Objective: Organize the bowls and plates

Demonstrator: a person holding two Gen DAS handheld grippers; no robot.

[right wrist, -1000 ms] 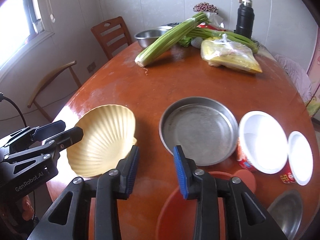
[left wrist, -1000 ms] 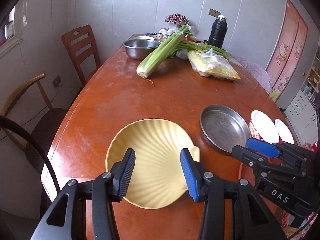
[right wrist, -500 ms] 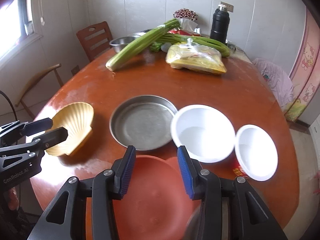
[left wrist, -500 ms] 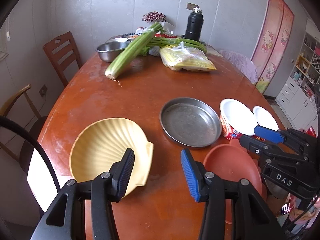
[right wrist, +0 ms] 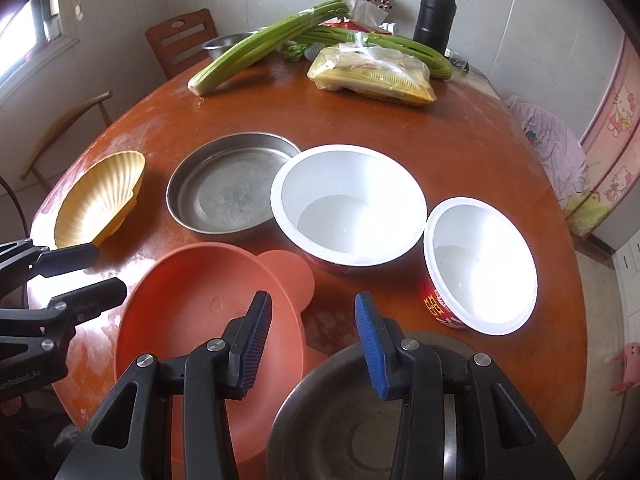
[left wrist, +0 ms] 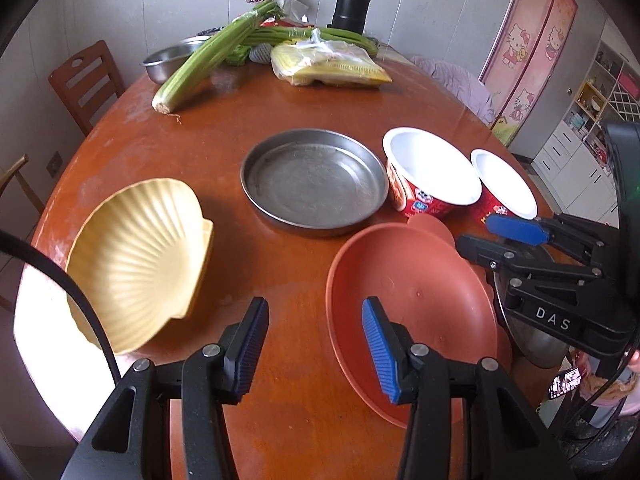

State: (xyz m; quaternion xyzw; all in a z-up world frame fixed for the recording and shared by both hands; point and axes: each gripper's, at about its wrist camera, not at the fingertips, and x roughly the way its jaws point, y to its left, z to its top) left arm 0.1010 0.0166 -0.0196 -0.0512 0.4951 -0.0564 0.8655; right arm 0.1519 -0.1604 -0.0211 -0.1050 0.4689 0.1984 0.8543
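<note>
A yellow shell-shaped plate point(left wrist: 136, 260) lies at the table's left, with a round steel pan point(left wrist: 314, 186) beyond it in the middle. Right of the pan stand a large white paper bowl point(right wrist: 348, 204) and a smaller one point(right wrist: 480, 268). An orange plate point(left wrist: 408, 300) lies near the front edge, and a steel bowl point(right wrist: 340, 420) sits beside it. My left gripper point(left wrist: 316, 320) is open and empty over bare table, between the shell plate and the orange plate. My right gripper point(right wrist: 313, 308) is open and empty above the orange plate's point(right wrist: 200, 320) right edge and the steel bowl's rim.
At the far end of the brown table point(left wrist: 280, 112) lie celery stalks point(left wrist: 212, 60), a bag of yellow food point(left wrist: 328, 66), a steel bowl point(left wrist: 168, 62) and a black flask point(left wrist: 352, 4). Wooden chairs point(left wrist: 86, 80) stand to the left. A cable point(left wrist: 60, 280) hangs at the front left.
Both grippers have swept right along the table's near edge. The left one left the shell plate for the gap beside the orange plate. The right one passed from the steel pan to the steel bowl.
</note>
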